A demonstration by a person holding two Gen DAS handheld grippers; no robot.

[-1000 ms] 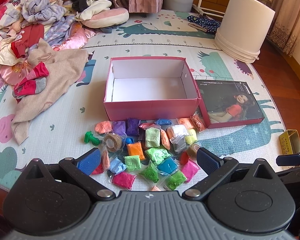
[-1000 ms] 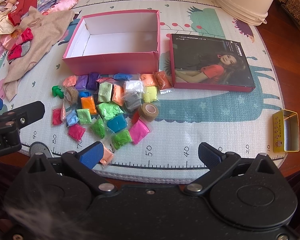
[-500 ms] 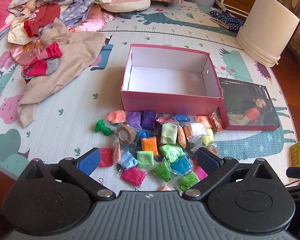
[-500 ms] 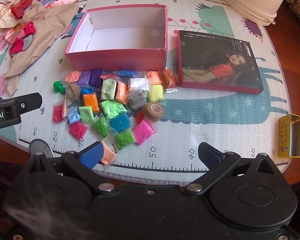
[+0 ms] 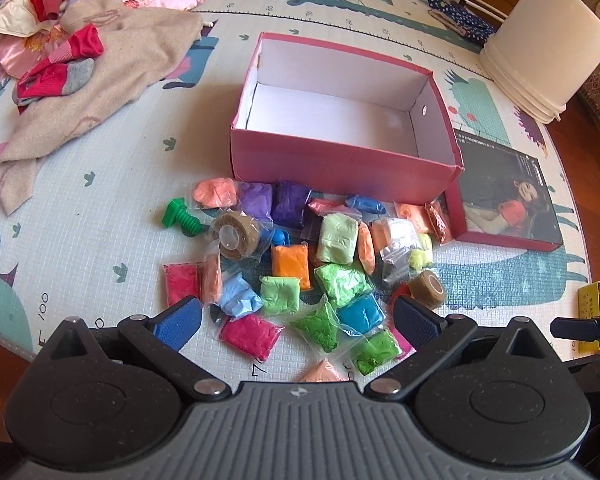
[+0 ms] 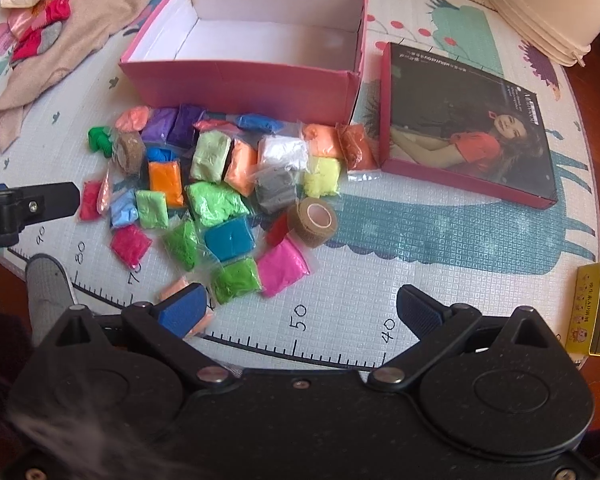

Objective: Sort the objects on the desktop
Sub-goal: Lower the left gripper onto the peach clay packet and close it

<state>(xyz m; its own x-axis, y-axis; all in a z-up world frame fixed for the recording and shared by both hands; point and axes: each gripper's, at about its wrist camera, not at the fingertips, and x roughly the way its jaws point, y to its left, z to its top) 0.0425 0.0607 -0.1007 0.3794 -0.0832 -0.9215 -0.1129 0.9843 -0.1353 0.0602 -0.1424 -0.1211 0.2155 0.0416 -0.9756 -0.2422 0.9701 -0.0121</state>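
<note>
An empty pink box point(image 5: 340, 160) point(image 6: 244, 76) stands open on the play mat. In front of it lie several small bags of coloured clay point(image 5: 332, 284) point(image 6: 216, 200), two brown tape rolls point(image 5: 236, 236) point(image 6: 312, 222) and a green toy bolt point(image 5: 178, 214) point(image 6: 99, 140). My left gripper point(image 5: 296, 320) is open and empty, low over the near edge of the pile. My right gripper point(image 6: 300, 308) is open and empty, above the mat's front edge to the right of the pile.
The box lid point(image 5: 504, 196) point(image 6: 464, 120) with a photo lies right of the box. A yellow tin point(image 6: 596, 308) sits at the mat's right edge. Clothes point(image 5: 84, 64) lie at the left. A white bucket point(image 5: 548, 52) stands at the back right.
Both grippers have moved forward and down toward the pile; the box and bags now look larger and closer. Nothing on the mat has moved.
</note>
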